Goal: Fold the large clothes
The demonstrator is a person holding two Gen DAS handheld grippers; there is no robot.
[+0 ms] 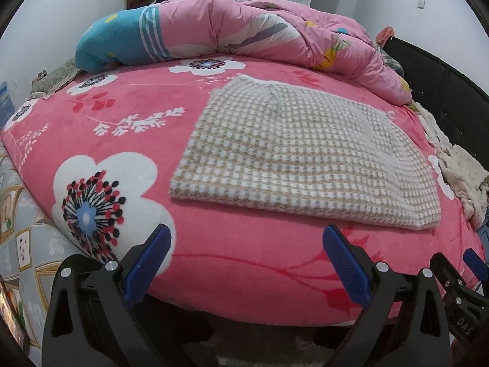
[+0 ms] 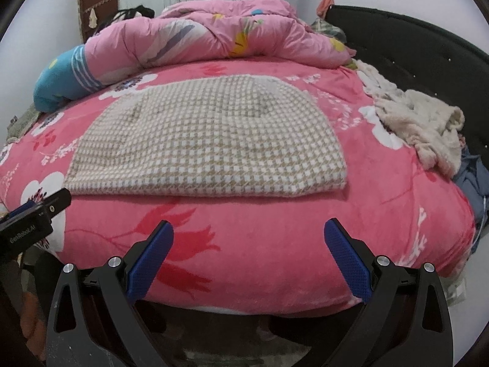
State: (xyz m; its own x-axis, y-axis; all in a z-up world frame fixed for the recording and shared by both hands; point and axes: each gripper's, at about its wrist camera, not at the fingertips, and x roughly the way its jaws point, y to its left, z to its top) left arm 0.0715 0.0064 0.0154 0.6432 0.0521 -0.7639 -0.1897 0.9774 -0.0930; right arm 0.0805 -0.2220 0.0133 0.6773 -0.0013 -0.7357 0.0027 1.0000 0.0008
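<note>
A beige and white houndstooth garment [image 1: 293, 156] lies folded into a flat rectangle on the pink floral bed cover [image 1: 232, 257]; it also shows in the right wrist view [image 2: 207, 140]. My left gripper [image 1: 247, 263] is open and empty, held at the bed's near edge, short of the garment's near left corner. My right gripper [image 2: 249, 260] is open and empty, also at the near edge, below the garment's near hem. The right gripper shows at the lower right of the left wrist view [image 1: 458, 278], and the left gripper at the left edge of the right wrist view [image 2: 33, 217].
A bunched pink quilt [image 2: 220, 36] with a blue end [image 1: 110, 42] lies across the far side of the bed. A cream fleece garment [image 2: 421, 122] and blue clothes [image 2: 470, 180] are piled at the right by the black headboard [image 2: 428, 52]. A patterned floor [image 1: 24, 244] is at left.
</note>
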